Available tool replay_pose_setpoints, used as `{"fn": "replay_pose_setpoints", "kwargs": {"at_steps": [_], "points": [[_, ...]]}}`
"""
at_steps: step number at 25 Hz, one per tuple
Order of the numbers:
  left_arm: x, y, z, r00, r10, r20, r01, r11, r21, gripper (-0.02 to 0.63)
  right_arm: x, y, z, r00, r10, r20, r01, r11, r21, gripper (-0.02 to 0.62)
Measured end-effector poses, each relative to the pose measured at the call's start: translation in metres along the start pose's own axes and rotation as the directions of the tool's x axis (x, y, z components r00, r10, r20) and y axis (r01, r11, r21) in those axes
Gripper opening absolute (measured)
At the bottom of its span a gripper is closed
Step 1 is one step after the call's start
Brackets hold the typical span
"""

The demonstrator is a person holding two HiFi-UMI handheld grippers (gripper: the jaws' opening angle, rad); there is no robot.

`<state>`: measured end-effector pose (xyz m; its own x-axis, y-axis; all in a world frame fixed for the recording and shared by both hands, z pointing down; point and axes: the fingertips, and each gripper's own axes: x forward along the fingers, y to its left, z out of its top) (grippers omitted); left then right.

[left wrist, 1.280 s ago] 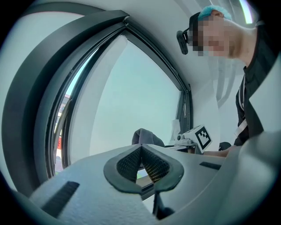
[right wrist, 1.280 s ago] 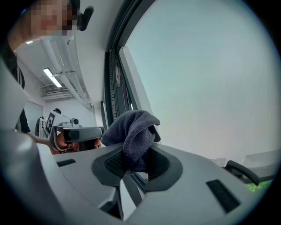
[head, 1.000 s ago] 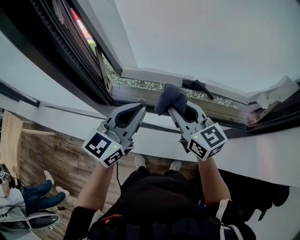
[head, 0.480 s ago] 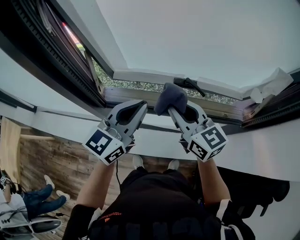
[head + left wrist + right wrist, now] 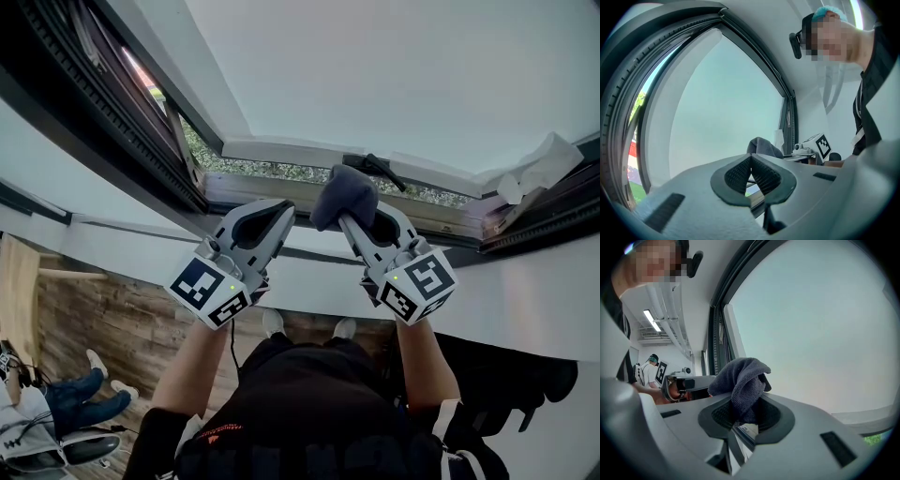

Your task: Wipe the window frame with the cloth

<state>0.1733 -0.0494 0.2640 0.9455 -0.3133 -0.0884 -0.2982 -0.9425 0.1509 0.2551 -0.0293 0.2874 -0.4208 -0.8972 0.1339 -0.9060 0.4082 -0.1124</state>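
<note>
My right gripper (image 5: 361, 218) is shut on a dark grey cloth (image 5: 343, 195), bunched up and held against the lower rail of the window frame (image 5: 281, 150). In the right gripper view the cloth (image 5: 740, 378) stands up out of the closed jaws of that gripper (image 5: 746, 416), with the pale glass behind it. My left gripper (image 5: 272, 222) hangs just left of it at the same height, shut on nothing, its tips near the sill. In the left gripper view the pads of this gripper (image 5: 751, 174) meet at the tips, and the cloth (image 5: 761, 146) shows beyond them.
A black window handle (image 5: 380, 168) lies on the lower rail just right of the cloth. Crumpled white paper (image 5: 534, 169) sits at the frame's right corner. The dark opened sash (image 5: 112, 112) runs up the left. A seated person's legs (image 5: 80, 398) show bottom left.
The view has shifted slightly against the window; the cloth now sits nearer the black handle. Both grippers keep their pose and their hold.
</note>
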Motion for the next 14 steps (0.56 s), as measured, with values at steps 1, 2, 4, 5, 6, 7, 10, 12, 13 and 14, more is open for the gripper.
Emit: {"fn": "replay_pose_setpoints", "kwargs": {"at_steps": [1, 2, 4, 5, 6, 7, 10, 12, 13, 14], "points": [[0.0, -0.001, 0.0, 1.0, 0.002, -0.001, -0.002, 1.0, 0.002, 0.02, 0.0, 0.001, 0.0, 1.0, 0.004, 0.0, -0.004, 1.0, -0.003, 0.08], [0.0, -0.003, 0.001, 1.0, 0.005, -0.003, -0.005, 1.0, 0.005, 0.02, -0.001, 0.001, 0.0, 1.0, 0.008, 0.0, -0.008, 1.0, -0.003, 0.08], [0.0, -0.005, 0.001, 1.0, 0.011, -0.006, -0.011, 1.0, 0.009, 0.02, -0.003, 0.001, 0.0, 1.0, 0.009, 0.004, -0.009, 1.0, 0.006, 0.08], [0.0, -0.006, 0.002, 1.0, 0.012, -0.006, -0.012, 1.0, 0.01, 0.02, -0.003, 0.001, 0.0, 1.0, 0.008, 0.004, -0.008, 1.0, 0.01, 0.08], [-0.001, -0.005, 0.002, 1.0, 0.013, -0.006, -0.013, 1.0, 0.01, 0.02, -0.002, 0.002, 0.0, 1.0, 0.009, 0.004, -0.01, 1.0, 0.011, 0.08], [-0.002, -0.004, 0.002, 1.0, 0.014, -0.006, -0.014, 1.0, 0.009, 0.02, -0.001, 0.003, 0.0, 1.0, 0.012, 0.003, -0.012, 1.0, 0.008, 0.08], [-0.004, -0.001, 0.002, 1.0, 0.015, -0.007, -0.015, 1.0, 0.009, 0.02, 0.003, 0.005, 0.001, 1.0, 0.019, 0.0, -0.019, 1.0, -0.002, 0.08], [-0.005, 0.001, 0.003, 1.0, 0.014, -0.007, -0.014, 1.0, 0.009, 0.02, 0.005, 0.007, 0.002, 1.0, 0.021, -0.002, -0.021, 1.0, -0.006, 0.08], [-0.005, 0.003, 0.003, 1.0, 0.014, -0.008, -0.014, 1.0, 0.009, 0.02, 0.007, 0.007, 0.003, 1.0, 0.023, -0.003, -0.023, 1.0, -0.007, 0.08], [-0.005, 0.004, 0.004, 1.0, 0.013, -0.008, -0.013, 1.0, 0.009, 0.02, 0.008, 0.008, 0.003, 1.0, 0.025, -0.005, -0.025, 1.0, -0.009, 0.08]]}}
